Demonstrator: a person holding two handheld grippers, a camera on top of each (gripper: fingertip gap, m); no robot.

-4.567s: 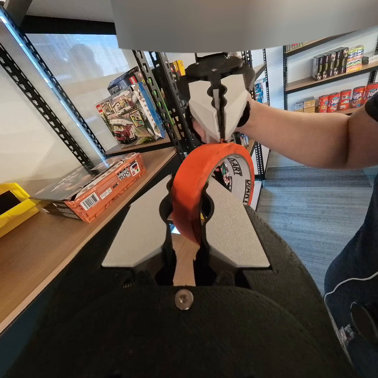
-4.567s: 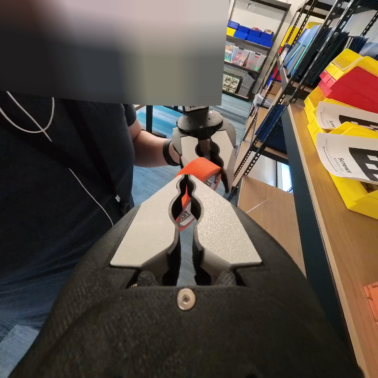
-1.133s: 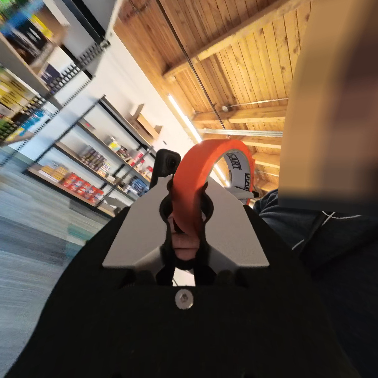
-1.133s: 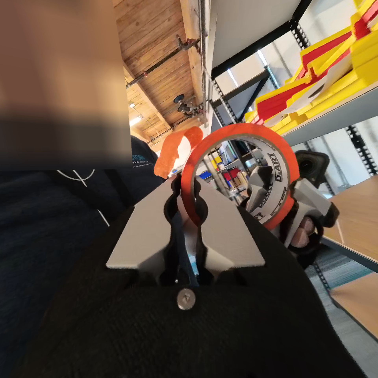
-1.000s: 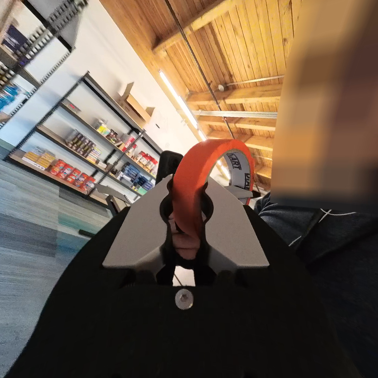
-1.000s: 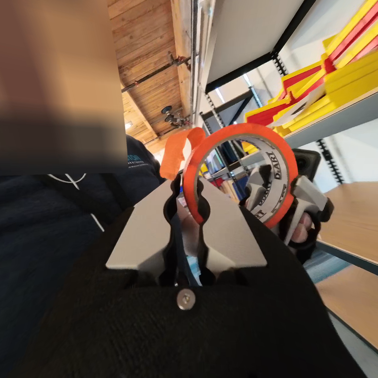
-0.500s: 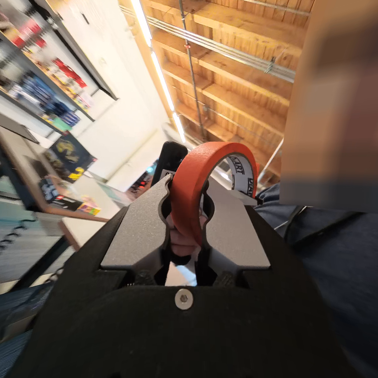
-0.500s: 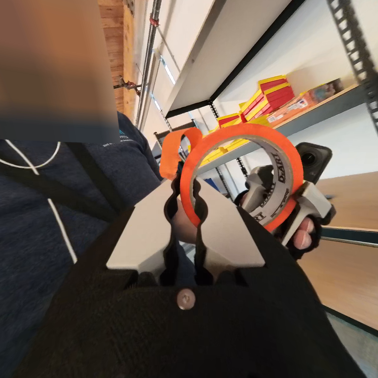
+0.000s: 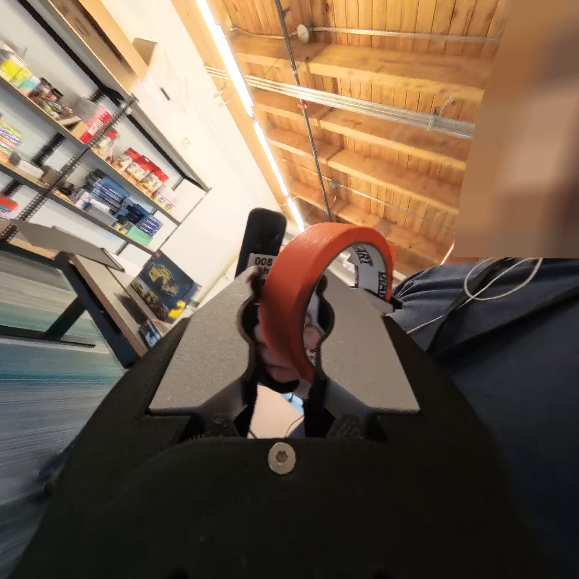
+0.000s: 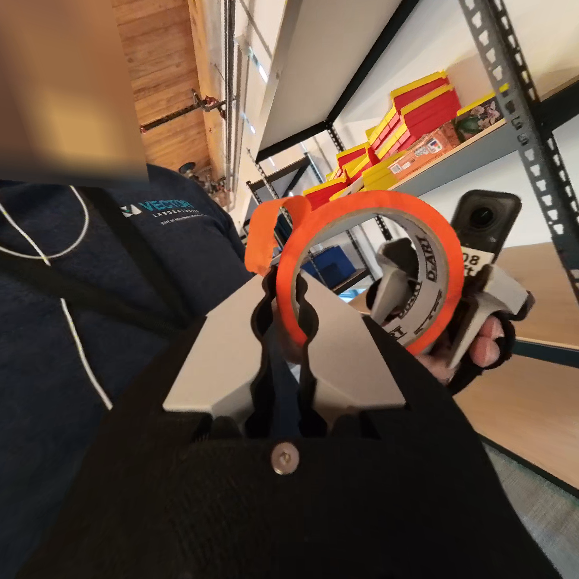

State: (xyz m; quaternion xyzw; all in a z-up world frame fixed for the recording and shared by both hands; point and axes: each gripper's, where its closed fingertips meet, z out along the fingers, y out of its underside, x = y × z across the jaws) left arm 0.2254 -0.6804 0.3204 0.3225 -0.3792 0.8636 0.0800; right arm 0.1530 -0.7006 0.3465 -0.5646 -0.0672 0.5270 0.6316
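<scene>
An orange tape roll (image 9: 291, 300) with a white printed core is held up in the air between both grippers. My left gripper (image 9: 286, 279) is shut on the near rim of the roll. My right gripper (image 10: 286, 279) is shut on the opposite rim of the roll (image 10: 369, 206). In the right wrist view the left gripper (image 10: 441, 282) shows at the far side, one finger inside the roll and one outside. A loose orange tape end (image 10: 266, 232) curls off the top left of the roll. The right gripper's black camera (image 9: 263, 238) shows behind the roll.
A person in a dark blue top (image 10: 125, 282) stands close behind the grippers. Shelves with boxed goods (image 9: 125, 194) run at the left. A metal rack (image 10: 517, 94) holds yellow and red bins (image 10: 407, 125). A wooden shelf board (image 10: 548, 282) lies at the right. A wooden ceiling (image 9: 360, 109) is overhead.
Since 4.6 s ago my right gripper went from the top of the roll to its rim, and both tilted upward. Over the last second both views swung round; both grips held.
</scene>
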